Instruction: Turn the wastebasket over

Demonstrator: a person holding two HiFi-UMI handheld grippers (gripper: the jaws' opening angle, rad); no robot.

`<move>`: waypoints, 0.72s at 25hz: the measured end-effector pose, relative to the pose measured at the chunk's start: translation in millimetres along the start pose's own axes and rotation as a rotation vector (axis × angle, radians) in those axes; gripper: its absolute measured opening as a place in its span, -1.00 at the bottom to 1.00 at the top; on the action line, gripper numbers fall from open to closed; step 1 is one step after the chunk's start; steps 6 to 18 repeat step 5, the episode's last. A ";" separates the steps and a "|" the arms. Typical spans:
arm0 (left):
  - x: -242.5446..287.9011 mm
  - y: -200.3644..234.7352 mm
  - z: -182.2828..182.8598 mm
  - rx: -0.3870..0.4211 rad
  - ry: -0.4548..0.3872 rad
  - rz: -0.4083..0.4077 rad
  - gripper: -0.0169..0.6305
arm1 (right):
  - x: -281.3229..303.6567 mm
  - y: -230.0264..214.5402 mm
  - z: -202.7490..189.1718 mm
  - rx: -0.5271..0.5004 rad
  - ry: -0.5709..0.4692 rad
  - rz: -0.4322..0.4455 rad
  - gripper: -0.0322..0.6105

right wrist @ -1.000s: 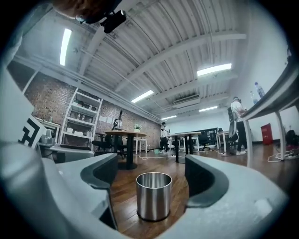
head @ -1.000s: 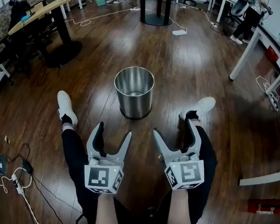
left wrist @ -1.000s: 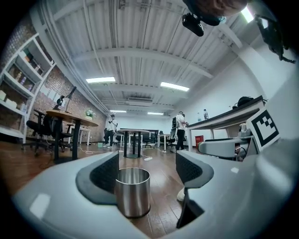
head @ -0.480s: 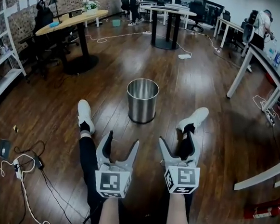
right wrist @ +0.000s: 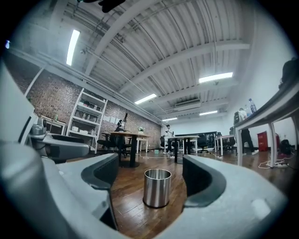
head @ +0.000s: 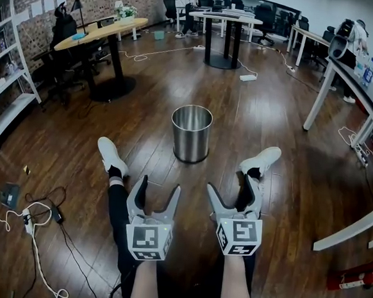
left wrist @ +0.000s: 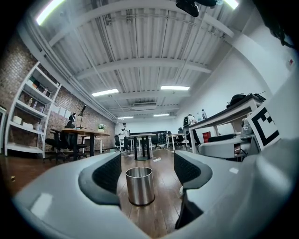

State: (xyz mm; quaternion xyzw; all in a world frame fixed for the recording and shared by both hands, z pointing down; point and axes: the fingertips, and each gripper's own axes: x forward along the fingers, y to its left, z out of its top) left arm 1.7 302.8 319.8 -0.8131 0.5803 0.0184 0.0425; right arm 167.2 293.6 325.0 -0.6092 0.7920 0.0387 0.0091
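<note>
The wastebasket (head: 191,133) is seen upright, mouth up, well ahead of the left gripper (head: 158,185), its jaws just narrowed slightly, and the right gripper (head: 234,185); both are held agape, seemingly empty.

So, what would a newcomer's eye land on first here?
The shiny steel wastebasket, upright and open-topped on the dark wood floor, just beyond the person's white shoes. Nearer, the left gripper and right gripper point at it, jaws apart and empty; the left's have just been closing slightly.
</note>
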 end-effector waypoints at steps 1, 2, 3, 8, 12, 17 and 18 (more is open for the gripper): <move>-0.3 -1.5 0.6 0.001 0.000 -0.001 0.18 | -0.9 -1.9 1.0 0.001 -0.002 -0.002 0.39; -0.2 -2.9 1.5 0.002 -0.002 -0.001 0.18 | -1.3 -3.8 1.6 0.002 -0.004 -0.002 0.39; 0.1 -4.1 2.5 0.003 -0.003 -0.001 0.17 | -1.4 -5.6 2.0 0.003 -0.006 -0.002 0.39; 0.8 -6.1 4.4 0.006 -0.007 0.001 0.17 | -1.2 -8.7 2.4 0.005 -0.008 -0.001 0.39; 0.8 -6.1 4.4 0.006 -0.007 0.001 0.17 | -1.2 -8.7 2.4 0.005 -0.008 -0.001 0.39; 0.8 -6.1 4.4 0.006 -0.007 0.001 0.17 | -1.2 -8.7 2.4 0.005 -0.008 -0.001 0.39; 0.8 -6.1 4.4 0.006 -0.007 0.001 0.17 | -1.2 -8.7 2.4 0.005 -0.008 -0.001 0.39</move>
